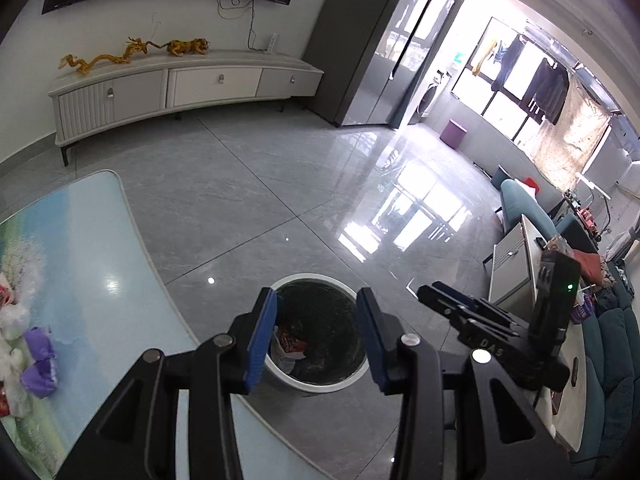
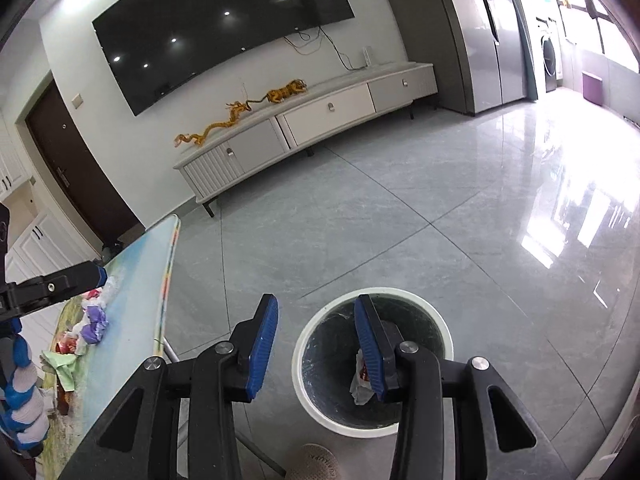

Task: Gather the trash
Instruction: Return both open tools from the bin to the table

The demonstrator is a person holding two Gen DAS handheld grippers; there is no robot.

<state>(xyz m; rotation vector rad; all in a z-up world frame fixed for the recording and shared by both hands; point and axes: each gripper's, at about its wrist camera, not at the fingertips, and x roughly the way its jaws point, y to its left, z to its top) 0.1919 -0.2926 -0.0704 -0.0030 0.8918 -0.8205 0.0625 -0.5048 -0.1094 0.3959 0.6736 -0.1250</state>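
A white-rimmed round trash bin (image 1: pixel 320 384) with a black liner stands on the floor and holds wrappers (image 1: pixel 290 344); it also shows in the right wrist view (image 2: pixel 308 344). My left gripper (image 1: pixel 316 336) is open and empty above the bin. My right gripper (image 2: pixel 316 344) is open and empty, just left of and above the bin; it appears in the left wrist view (image 1: pixel 452 300) at the right. Crumpled white and purple trash (image 1: pixel 36 360) lies on the table (image 1: pixel 100 280), also in the right wrist view (image 2: pixel 94 320).
A TV cabinet (image 2: pixel 320 120) with yellow figurines stands by the far wall under a TV (image 2: pixel 224 28). A grey fridge (image 1: pixel 400 48) is at the back. A sofa and a low side table (image 1: pixel 516 264) are on the right. A glossy tiled floor lies between.
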